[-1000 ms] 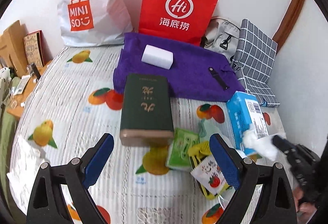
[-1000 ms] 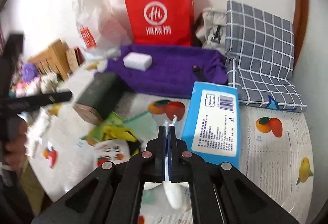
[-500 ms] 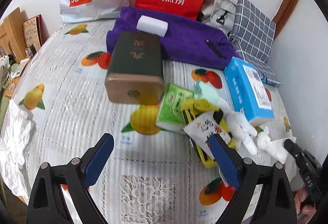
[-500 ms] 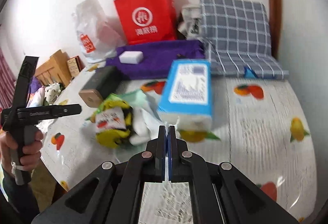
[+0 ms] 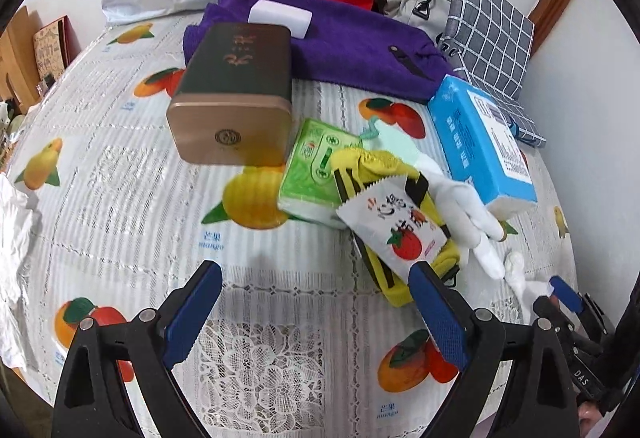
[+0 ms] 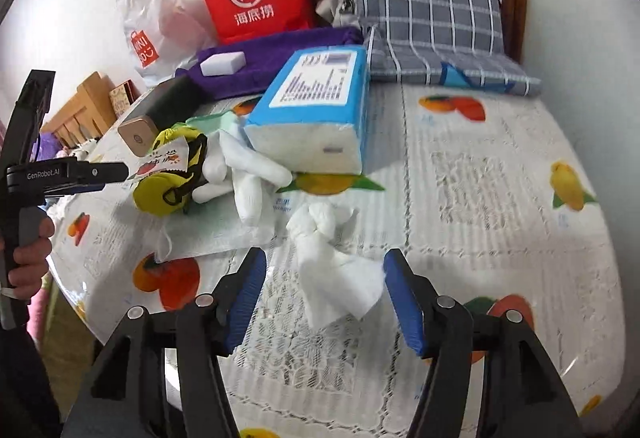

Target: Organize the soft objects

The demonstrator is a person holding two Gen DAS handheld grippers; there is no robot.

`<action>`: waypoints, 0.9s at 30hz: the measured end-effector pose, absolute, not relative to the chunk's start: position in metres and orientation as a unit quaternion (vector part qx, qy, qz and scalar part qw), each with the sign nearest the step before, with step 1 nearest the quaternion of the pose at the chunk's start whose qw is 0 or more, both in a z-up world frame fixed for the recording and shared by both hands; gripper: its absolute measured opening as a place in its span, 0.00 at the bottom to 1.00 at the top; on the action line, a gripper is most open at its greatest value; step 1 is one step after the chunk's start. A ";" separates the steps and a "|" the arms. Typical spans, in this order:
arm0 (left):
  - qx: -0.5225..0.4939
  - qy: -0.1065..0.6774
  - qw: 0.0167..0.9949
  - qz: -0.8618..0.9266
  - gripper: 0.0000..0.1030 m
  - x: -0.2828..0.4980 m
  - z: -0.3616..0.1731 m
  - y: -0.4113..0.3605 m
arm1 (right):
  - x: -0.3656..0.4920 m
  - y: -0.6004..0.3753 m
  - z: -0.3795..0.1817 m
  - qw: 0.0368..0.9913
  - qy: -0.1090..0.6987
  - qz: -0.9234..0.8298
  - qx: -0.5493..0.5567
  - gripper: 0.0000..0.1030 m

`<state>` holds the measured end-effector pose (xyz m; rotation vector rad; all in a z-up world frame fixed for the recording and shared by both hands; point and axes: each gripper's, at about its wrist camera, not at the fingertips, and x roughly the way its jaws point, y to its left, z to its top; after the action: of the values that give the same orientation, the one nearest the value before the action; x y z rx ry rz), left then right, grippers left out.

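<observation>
Lying crumpled, knotted: white tissue [image 6: 328,258] on tablecloth [image 6: 500,197].

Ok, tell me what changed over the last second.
The right gripper came down toward the tablecloth with the crumpled tissue pinched shut; its jaws have just been opening, and the tissue now lies loose between them on the cloth. The left gripper dropped lower and stayed open and empty. The tin, tissue pack, gloves and bags kept their places.
</observation>
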<state>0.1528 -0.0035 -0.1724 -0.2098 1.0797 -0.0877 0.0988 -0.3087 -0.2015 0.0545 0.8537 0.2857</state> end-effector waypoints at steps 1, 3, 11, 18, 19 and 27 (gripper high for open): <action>-0.101 0.514 0.851 -0.041 0.91 0.153 -0.173 -0.003 | 0.100 -0.307 -0.202 0.901 0.411 0.140 0.025 0.59; -0.103 0.513 0.851 -0.039 0.91 0.153 -0.173 0.000 | 0.106 -0.301 -0.206 0.900 0.412 0.142 0.022 0.59; -0.112 0.500 0.857 -0.053 0.91 0.158 -0.165 -0.006 | 0.124 -0.281 -0.232 0.900 0.419 0.118 -0.020 0.25; -0.066 0.513 0.854 -0.054 0.93 0.181 -0.168 -0.043 | 0.125 -0.288 -0.233 0.903 0.409 0.128 0.001 0.23; -0.059 0.520 0.851 -0.050 0.93 0.185 -0.172 -0.049 | 0.125 -0.288 -0.233 0.904 0.408 0.129 0.002 0.24; -0.058 0.532 0.842 -0.064 0.56 0.196 -0.189 -0.061 | 0.125 -0.288 -0.233 0.905 0.403 0.134 0.001 0.24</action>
<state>0.1958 -0.0611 -0.1889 -0.1225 1.1239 -0.1346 0.1248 -0.2881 -0.2333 0.0026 0.8327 0.2762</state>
